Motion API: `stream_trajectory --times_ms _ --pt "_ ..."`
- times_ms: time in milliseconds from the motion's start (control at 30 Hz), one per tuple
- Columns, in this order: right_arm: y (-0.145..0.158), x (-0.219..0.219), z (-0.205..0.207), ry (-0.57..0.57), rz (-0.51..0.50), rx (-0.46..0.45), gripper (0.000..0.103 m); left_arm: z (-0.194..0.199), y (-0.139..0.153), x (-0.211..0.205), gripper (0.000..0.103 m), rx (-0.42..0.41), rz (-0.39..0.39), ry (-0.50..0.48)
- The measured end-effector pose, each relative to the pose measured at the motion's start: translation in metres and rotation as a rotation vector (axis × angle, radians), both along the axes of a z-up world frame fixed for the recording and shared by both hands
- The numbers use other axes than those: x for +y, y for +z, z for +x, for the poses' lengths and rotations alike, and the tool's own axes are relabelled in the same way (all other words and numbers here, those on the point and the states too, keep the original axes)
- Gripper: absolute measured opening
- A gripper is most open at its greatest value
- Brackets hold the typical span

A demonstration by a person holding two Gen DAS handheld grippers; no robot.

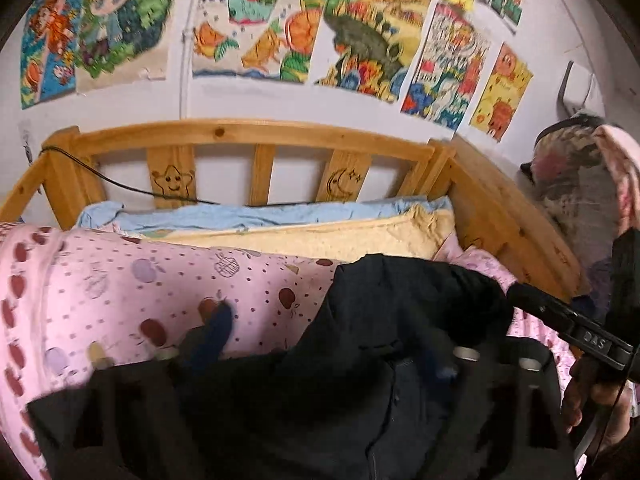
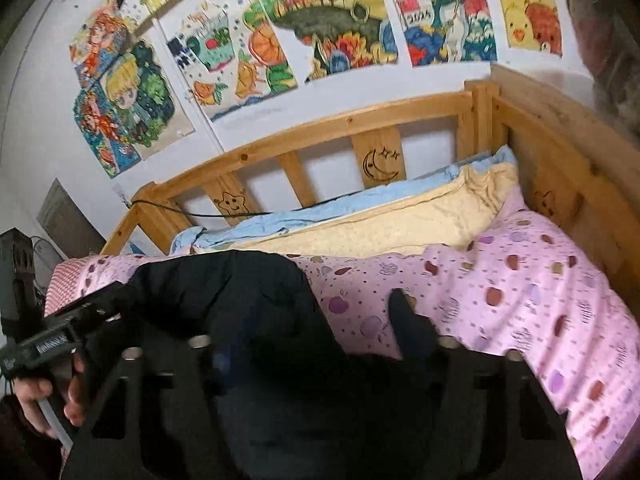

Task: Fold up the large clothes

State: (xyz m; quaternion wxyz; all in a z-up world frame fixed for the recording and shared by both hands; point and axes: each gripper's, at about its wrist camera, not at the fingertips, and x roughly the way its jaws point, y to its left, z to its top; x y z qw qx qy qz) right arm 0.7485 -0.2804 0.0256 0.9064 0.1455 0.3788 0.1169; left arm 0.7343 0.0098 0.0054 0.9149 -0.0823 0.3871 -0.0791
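On pink bedding [image 2: 520, 280], 1 black garment [image 2: 248, 292]; 2 grippers' jaws spread, released.

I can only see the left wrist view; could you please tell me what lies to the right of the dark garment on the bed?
Observer: The pink fruit-print quilt lies bare from the black padded garment across to the wooden side board of the bed.
Operator: Thank you. Is the right claw open?
Observer: Yes, the right claw has its fingers wide apart; one finger lies over the quilt and the garment is draped between them.
Operator: And what is past the bed's left end?
Observer: A grey rectangular panel sits on the white wall there.
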Motion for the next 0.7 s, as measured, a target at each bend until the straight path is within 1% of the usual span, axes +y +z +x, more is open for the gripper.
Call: stream_trajectory --times_ms 33,67,100,133,167,200,233,267,367,500,567,600,633,700 --pt "-0.003 0.002 0.003 -0.002 -0.004 0.004 0.04 0.005 -0.004 0.0 0.051 0.011 -0.01 0.001" --pt "-0.007 0.006 0.007 -0.011 -0.004 0.006 0.031 0.007 -0.006 0.001 0.04 0.016 -0.023 0.004" --pt "-0.01 0.008 0.008 -0.015 0.003 0.006 0.025 0.008 -0.007 0.003 0.036 0.015 -0.047 0.007" --pt "-0.011 0.008 0.008 -0.017 0.009 0.006 0.021 0.007 -0.005 0.007 0.025 0.009 -0.075 0.002" --pt "-0.011 0.01 0.006 -0.018 0.022 -0.005 0.012 0.005 -0.004 0.009 0.016 0.0 -0.1 -0.006" --pt "-0.01 0.01 0.003 -0.014 0.026 -0.016 0.009 0.002 -0.001 0.011 0.015 -0.008 -0.117 -0.011" --pt "-0.007 0.01 -0.001 -0.014 0.018 -0.025 0.009 -0.001 0.002 0.012 0.011 -0.011 -0.113 -0.012" --pt "-0.002 0.013 -0.008 -0.011 -0.006 -0.042 0.008 -0.004 0.004 0.013 0.009 -0.013 -0.107 -0.019" --pt "0.011 0.008 -0.025 0.004 -0.024 -0.069 0.007 -0.02 0.017 0.015 0.007 -0.03 -0.085 -0.055" --pt "0.027 -0.003 -0.055 0.027 -0.034 -0.074 0.006 -0.048 0.035 0.022 0.006 -0.051 -0.054 -0.099" --pt "0.034 -0.007 -0.078 0.052 -0.056 -0.086 0.006 -0.066 0.04 0.027 0.006 -0.034 -0.022 -0.107" --pt "0.035 -0.01 -0.085 0.06 -0.061 -0.088 0.006 -0.076 0.04 0.03 0.006 -0.023 -0.02 -0.12" --pt "0.035 -0.011 -0.095 0.073 -0.071 -0.085 0.006 -0.081 0.04 0.031 0.005 -0.016 -0.017 -0.13" --pt "0.031 -0.011 -0.113 0.103 -0.103 -0.074 0.006 -0.101 0.034 0.03 0.005 0.01 0.018 -0.16"
